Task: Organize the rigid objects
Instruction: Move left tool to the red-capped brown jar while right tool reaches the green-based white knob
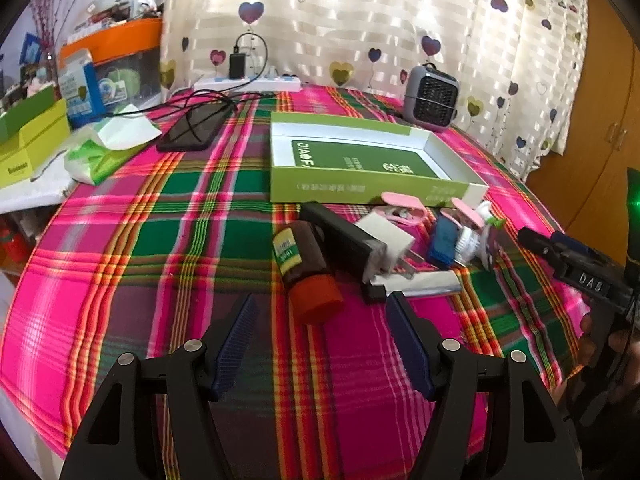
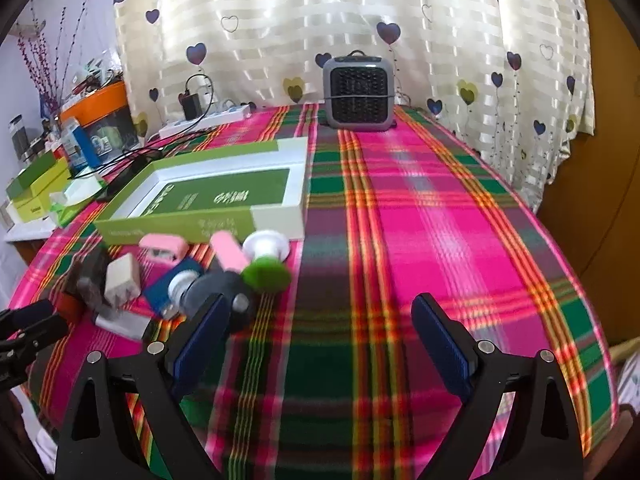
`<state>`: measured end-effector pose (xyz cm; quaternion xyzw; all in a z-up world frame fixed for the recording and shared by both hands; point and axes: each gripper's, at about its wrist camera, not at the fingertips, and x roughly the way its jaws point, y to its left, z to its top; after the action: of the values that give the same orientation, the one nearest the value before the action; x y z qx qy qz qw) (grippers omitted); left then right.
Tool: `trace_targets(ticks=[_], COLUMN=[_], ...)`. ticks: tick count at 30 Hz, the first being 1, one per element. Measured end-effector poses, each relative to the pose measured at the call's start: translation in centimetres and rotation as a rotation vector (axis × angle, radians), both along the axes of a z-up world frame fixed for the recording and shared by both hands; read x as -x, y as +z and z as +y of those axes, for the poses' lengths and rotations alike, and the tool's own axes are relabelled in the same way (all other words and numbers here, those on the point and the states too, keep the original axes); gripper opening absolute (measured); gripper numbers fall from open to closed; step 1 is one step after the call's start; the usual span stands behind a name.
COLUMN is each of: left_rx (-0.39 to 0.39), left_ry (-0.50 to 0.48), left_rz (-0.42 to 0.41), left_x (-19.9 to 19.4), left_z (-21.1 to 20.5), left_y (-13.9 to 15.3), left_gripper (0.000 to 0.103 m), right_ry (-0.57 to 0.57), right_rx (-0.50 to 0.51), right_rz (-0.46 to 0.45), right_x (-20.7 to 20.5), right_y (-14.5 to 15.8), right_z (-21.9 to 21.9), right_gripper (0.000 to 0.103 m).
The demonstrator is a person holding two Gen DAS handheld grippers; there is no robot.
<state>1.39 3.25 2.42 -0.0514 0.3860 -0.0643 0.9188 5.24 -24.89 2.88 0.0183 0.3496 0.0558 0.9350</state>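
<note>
A shallow green and white box (image 1: 360, 160) (image 2: 208, 200) lies open on the plaid tablecloth. In front of it is a cluster of small items: a brown bottle with a red cap (image 1: 308, 268), a black rectangular device (image 1: 340, 240), a white plug adapter (image 1: 390, 242) (image 2: 122, 280), a blue item (image 1: 442, 242), pink clips (image 1: 400, 200) (image 2: 164, 246) and a green-topped piece (image 2: 266, 276). My left gripper (image 1: 320, 304) is open, its fingers on either side of the red cap. My right gripper (image 2: 320, 308) is open over bare cloth, right of the cluster.
A grey mini heater (image 1: 430, 98) (image 2: 358, 94) stands at the back by the curtain. A phone (image 1: 192, 128), power strip (image 1: 248, 84) and cables lie at the back left. Boxes and a tissue pack (image 1: 100, 156) crowd a side shelf on the left.
</note>
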Motion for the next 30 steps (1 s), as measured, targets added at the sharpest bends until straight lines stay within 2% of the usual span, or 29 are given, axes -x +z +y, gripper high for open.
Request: trace_targets(ticks=[6, 16, 26, 30], left_rx=[0.004, 0.031, -0.002, -0.036], left_ry=[0.026, 0.063, 0.089, 0.083], left_rz=[0.046, 0.066, 0.076, 0.076], left_x=[-1.6, -3.2, -4.6, -4.8], left_z=[0.6, 1.8, 2.7, 2.4], left_y=[-0.7, -1.2, -1.3, -1.3], left_gripper=[0.067, 0.067, 0.066, 0.061], right_ry=[-0.005, 0.084, 0.084, 0.089], right_rx=[0.016, -0.060, -0.019, 0.002], right_rz=[0.006, 0.080, 0.126, 0.148], right_x=[-2.1, -4.3, -5.5, -5.8], right_y=[0.4, -0.9, -1.2, -1.4], right_z=[-0.2, 0.4, 0.3, 0.6], right_gripper=[0.087, 0.074, 0.068, 0.055])
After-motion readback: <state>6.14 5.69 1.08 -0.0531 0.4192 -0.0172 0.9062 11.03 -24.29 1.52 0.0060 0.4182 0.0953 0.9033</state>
